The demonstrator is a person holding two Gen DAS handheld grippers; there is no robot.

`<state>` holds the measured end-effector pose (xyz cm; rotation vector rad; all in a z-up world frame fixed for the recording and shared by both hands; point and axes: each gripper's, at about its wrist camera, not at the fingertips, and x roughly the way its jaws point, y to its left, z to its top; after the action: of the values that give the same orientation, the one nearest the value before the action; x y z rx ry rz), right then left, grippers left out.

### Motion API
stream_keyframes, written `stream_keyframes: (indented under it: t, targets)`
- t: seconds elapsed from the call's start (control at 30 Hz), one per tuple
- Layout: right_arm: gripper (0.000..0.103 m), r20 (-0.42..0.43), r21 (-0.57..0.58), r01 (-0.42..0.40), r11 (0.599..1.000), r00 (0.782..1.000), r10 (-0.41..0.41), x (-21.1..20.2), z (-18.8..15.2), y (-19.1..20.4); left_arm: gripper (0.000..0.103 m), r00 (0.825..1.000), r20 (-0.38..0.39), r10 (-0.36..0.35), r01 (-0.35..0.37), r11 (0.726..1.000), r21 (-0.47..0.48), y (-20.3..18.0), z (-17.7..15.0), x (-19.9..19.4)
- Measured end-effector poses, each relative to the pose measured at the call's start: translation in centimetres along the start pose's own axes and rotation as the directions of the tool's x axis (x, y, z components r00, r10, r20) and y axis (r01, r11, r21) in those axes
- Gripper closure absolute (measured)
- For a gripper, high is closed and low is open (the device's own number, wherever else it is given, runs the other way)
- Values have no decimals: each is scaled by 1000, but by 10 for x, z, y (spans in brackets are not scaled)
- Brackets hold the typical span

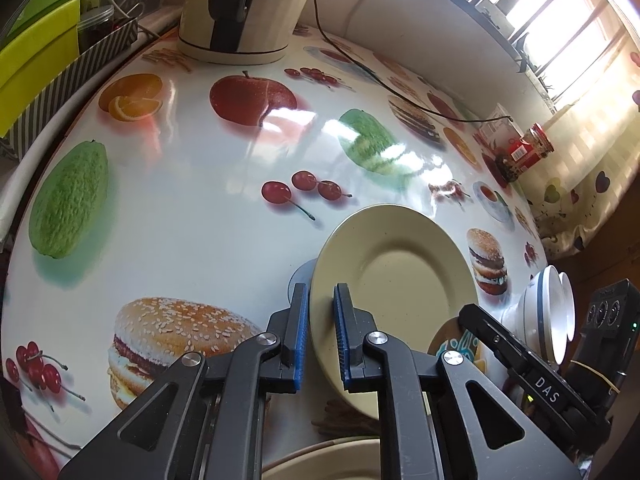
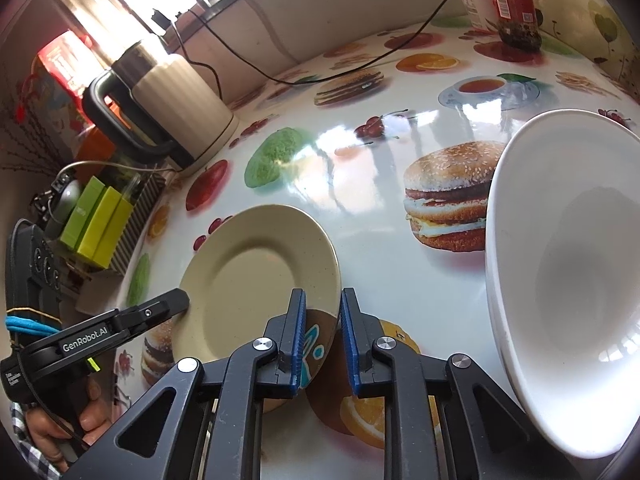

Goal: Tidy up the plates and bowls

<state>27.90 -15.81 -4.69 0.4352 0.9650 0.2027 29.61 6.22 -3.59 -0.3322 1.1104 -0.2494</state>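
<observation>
A cream plate (image 1: pixel 400 280) is tilted up off the table, and my left gripper (image 1: pixel 320 316) has its rim between its blue pads, shut on it. The plate also shows in the right wrist view (image 2: pixel 256 280), with the left gripper (image 2: pixel 176 304) on its left rim. A brown plate with a turquoise pattern (image 2: pixel 320 344) lies flat under it, and my right gripper (image 2: pixel 322 328) is open around its near edge. It shows in the left wrist view (image 1: pixel 452 340) too. A white bowl (image 2: pixel 568 280) stands on the right, seen stacked on another in the left wrist view (image 1: pixel 548 312).
The table (image 1: pixel 200 180) has a glossy cloth printed with fruit and burgers. A cream kettle (image 2: pixel 172 100) with a black cable stands at the back. A jar (image 2: pixel 512 4) is at the far right corner. Green boxes (image 2: pixel 96 220) sit in a striped tray. Another cream plate (image 1: pixel 328 460) lies at the near edge.
</observation>
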Motion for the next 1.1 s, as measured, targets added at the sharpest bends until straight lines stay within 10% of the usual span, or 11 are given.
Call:
stream_keyframes:
  t: [1.1]
  targets:
    - [86,27,-79,-64,995,997,66,-53,-30,32,90,994,106,-7,12,999,-41,12,-53,-69]
